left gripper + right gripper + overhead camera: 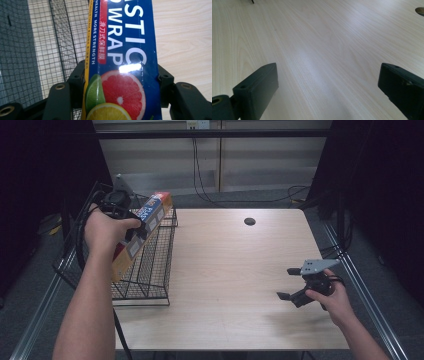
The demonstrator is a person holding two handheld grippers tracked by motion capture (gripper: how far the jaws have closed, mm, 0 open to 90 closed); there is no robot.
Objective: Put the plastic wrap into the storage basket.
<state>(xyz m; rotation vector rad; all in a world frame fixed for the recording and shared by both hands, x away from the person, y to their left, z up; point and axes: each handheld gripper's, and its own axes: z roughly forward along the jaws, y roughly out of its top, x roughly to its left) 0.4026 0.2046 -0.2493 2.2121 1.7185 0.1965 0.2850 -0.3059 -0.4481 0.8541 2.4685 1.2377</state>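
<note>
At the far left, one black wire basket [150,270] stands on the left edge of the tabletop [225,270]. Over it the left hand-held gripper [131,226] pinches one long plastic wrap box [145,227], blue with an orange side, held on a slant with its upper end pointing away from the person and its lower end down at the basket. In the left gripper view the two black jaws press on either long side of the plastic wrap box [122,75], near the printed grapefruit, lime and lemon slices, with the basket mesh [57,45] behind and to the left of it.

Further right, the middle of the tabletop carries one round dark hole [249,221] near its far edge.

At the right, the right hand-held gripper [290,282] hangs just above the wood, well apart from the box. Its two jaws are spread wide with only bare tabletop [317,50] between them.
</note>
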